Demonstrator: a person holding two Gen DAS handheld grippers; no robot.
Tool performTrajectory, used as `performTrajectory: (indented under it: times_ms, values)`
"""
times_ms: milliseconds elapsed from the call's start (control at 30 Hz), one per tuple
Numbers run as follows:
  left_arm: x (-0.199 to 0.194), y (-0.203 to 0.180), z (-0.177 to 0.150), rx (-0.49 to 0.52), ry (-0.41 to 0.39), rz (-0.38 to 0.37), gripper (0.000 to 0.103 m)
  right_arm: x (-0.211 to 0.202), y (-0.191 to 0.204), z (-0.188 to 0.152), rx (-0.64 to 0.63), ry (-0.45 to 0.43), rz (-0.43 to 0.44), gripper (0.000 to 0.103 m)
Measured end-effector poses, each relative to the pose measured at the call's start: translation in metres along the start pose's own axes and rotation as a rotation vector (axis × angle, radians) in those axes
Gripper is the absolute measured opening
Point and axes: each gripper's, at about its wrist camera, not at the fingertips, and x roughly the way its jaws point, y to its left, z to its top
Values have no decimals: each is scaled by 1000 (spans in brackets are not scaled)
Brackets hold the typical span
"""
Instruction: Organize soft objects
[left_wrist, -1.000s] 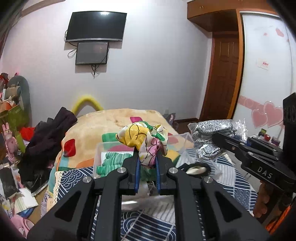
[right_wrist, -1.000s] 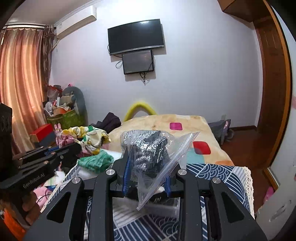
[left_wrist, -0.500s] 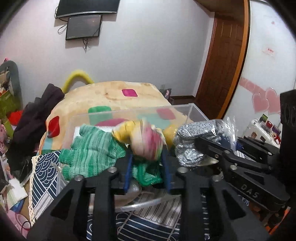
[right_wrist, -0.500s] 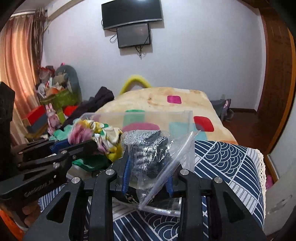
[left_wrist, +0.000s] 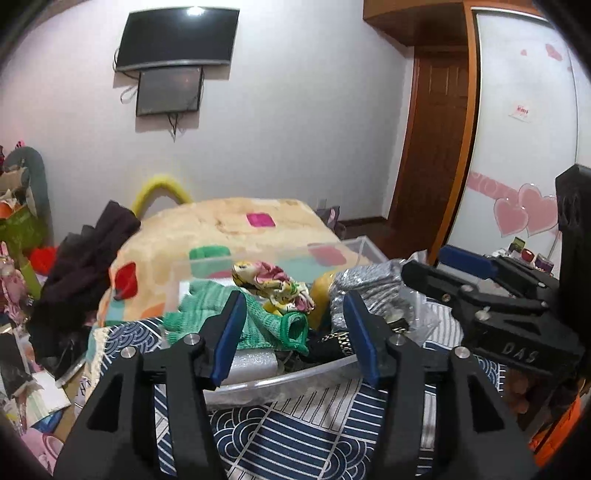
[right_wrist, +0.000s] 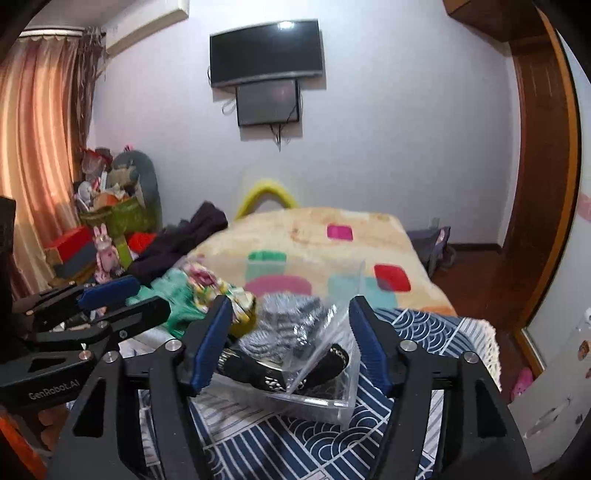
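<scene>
A clear plastic box (left_wrist: 280, 382) (right_wrist: 347, 391) stands on the blue patterned cloth. In it lie a green knit glove (left_wrist: 258, 325) (right_wrist: 173, 295), a yellow and pink floral cloth (left_wrist: 275, 282) (right_wrist: 218, 290), a grey knit item in a clear bag (left_wrist: 369, 291) (right_wrist: 291, 325) and a black strap with a chain (right_wrist: 266, 373). My left gripper (left_wrist: 291, 332) is open just before the box, with the floral cloth beyond its fingertips. My right gripper (right_wrist: 290, 341) is open with the bagged grey item between its fingers. Each gripper shows at the edge of the other's view.
A bed with a colourful blanket (left_wrist: 229, 229) lies behind the box. Dark clothes (left_wrist: 85, 266) are piled on its left side. Clutter fills the floor at left (right_wrist: 107, 221). A wooden door (left_wrist: 436, 155) and a white wardrobe (left_wrist: 524, 110) stand at right.
Both grippers lowered their loads into the box and opened. The floral cloth and the bagged grey item now lie in the box, free of the fingers.
</scene>
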Motion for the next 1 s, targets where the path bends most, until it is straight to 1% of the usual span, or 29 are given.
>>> performTrajectory:
  times_ms: [100, 167, 233, 300, 333, 400, 467, 533, 600, 767, 1000]
  values:
    - [-19, -2, 1, 8, -44, 15, 60, -17, 3, 5, 0, -48, 8, 67]
    - [-33, -4, 1, 12, -75, 19, 62, -32, 6, 7, -1, -87, 13, 74]
    - [-47, -6, 1, 13, -108, 27, 67, -45, 10, 9, -2, -126, 15, 76]
    - [-61, -8, 1, 8, -143, 45, 75, -57, 13, 9, -4, -159, 18, 79]
    - [-68, -9, 2, 5, -158, 50, 77, -63, 15, 9, -6, -174, 20, 82]
    - [-79, -9, 2, -4, -184, 56, 86, -73, 17, 9, -8, -210, 14, 86]
    - [-91, -9, 2, -12, -207, 58, 90, -79, 20, 8, -10, -235, 6, 96]
    - [-101, -9, 1, -14, -226, 66, 93, -84, 24, 7, -11, -250, -2, 103]
    - [-108, -11, 0, -11, -241, 73, 97, -88, 28, 4, -10, -270, -6, 103]
    - [-123, -15, -7, -7, -252, 79, 99, -90, 33, -1, -10, -276, 1, 103]
    - [-126, -17, -11, -8, -249, 84, 100, -96, 34, -9, -3, -286, -2, 103]
